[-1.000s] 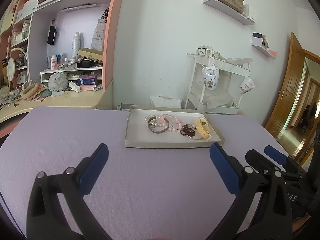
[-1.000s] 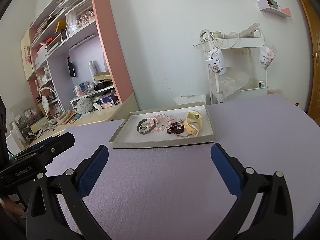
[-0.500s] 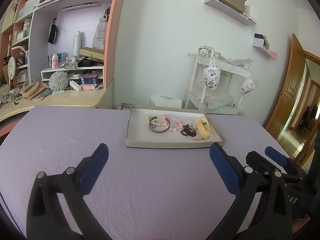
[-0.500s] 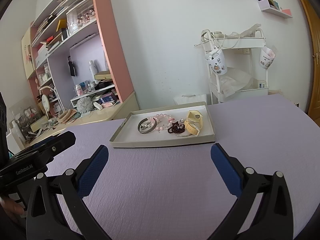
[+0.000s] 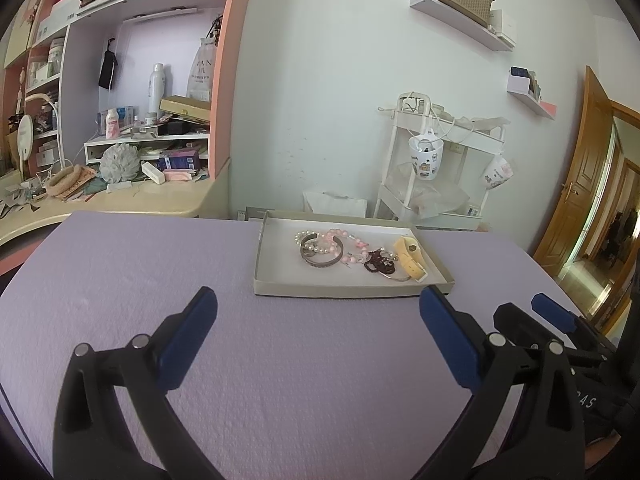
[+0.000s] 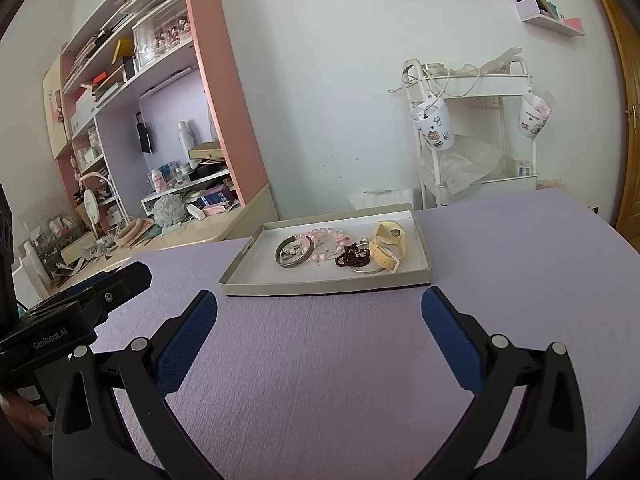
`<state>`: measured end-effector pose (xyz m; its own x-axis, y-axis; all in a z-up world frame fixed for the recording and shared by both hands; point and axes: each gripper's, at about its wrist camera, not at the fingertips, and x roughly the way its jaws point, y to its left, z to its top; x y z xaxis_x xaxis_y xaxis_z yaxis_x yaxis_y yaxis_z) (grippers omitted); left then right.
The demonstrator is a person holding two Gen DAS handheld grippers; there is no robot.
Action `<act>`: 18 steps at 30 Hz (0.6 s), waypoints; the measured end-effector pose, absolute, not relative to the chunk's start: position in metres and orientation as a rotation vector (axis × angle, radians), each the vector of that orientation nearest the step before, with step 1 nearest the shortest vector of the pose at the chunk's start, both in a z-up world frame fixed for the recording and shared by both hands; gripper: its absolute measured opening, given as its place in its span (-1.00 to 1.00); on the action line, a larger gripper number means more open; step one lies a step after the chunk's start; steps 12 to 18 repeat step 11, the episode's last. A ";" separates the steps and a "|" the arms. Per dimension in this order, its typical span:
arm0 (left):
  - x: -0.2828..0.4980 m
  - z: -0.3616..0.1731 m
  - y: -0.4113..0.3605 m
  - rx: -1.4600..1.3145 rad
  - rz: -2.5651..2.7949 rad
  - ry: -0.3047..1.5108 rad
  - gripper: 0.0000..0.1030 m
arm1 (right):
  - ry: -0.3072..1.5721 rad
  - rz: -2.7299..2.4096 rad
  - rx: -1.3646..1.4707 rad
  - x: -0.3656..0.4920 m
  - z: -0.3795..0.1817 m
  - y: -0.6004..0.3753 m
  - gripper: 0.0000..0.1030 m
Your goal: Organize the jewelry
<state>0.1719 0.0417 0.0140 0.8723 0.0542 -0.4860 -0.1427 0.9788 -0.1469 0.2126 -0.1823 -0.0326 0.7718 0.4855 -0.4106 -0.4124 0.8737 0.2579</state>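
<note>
Both claws spread wide, empty, low over the purple tabletop [image 5: 120,264]. Jewelry sits bunched in the shallow tray [image 5: 280,285] straight ahead, long axis crosswise. Right claw [image 6: 319,308] looks slightly nearer than left claw [image 5: 318,310].

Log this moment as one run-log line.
left gripper: open, empty | right gripper: open, empty | jewelry: heaped in tray | no contact
</note>
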 end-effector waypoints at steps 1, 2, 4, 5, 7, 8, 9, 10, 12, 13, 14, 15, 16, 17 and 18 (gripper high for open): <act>0.172 0.014 0.042 -0.182 0.104 0.502 0.96 | 0.487 0.488 0.156 0.212 -0.032 -0.182 0.97; 0.172 0.014 0.042 -0.182 0.104 0.502 0.96 | 0.486 0.488 0.157 0.212 -0.032 -0.182 0.97; 0.172 0.014 0.043 -0.183 0.105 0.504 0.96 | 0.487 0.488 0.157 0.212 -0.033 -0.182 0.97; 0.172 0.014 0.042 -0.183 0.104 0.505 0.96 | 0.487 0.489 0.157 0.212 -0.032 -0.182 0.97; 0.173 0.014 0.043 -0.182 0.103 0.507 0.96 | 0.487 0.488 0.157 0.212 -0.033 -0.182 0.97; 0.174 0.014 0.042 -0.181 0.102 0.509 0.96 | 0.487 0.488 0.156 0.212 -0.032 -0.182 0.97; 0.174 0.015 0.042 -0.181 0.100 0.511 0.96 | 0.487 0.488 0.156 0.212 -0.033 -0.182 0.97; 0.175 0.015 0.042 -0.181 0.099 0.511 0.96 | 0.486 0.488 0.157 0.212 -0.032 -0.182 0.97; 0.176 0.015 0.042 -0.181 0.100 0.512 0.96 | 0.486 0.488 0.157 0.212 -0.032 -0.182 0.97; 0.176 0.015 0.042 -0.181 0.100 0.512 0.96 | 0.486 0.488 0.157 0.212 -0.032 -0.182 0.97; 0.176 0.015 0.042 -0.181 0.100 0.512 0.96 | 0.486 0.488 0.157 0.212 -0.032 -0.182 0.97; 0.176 0.015 0.042 -0.181 0.100 0.512 0.96 | 0.486 0.488 0.157 0.212 -0.032 -0.182 0.97; 0.176 0.015 0.042 -0.181 0.100 0.512 0.96 | 0.486 0.488 0.157 0.212 -0.032 -0.182 0.97; 0.176 0.015 0.042 -0.181 0.100 0.512 0.96 | 0.486 0.488 0.157 0.212 -0.032 -0.182 0.97; 0.176 0.015 0.042 -0.181 0.100 0.512 0.96 | 0.486 0.488 0.157 0.212 -0.032 -0.182 0.97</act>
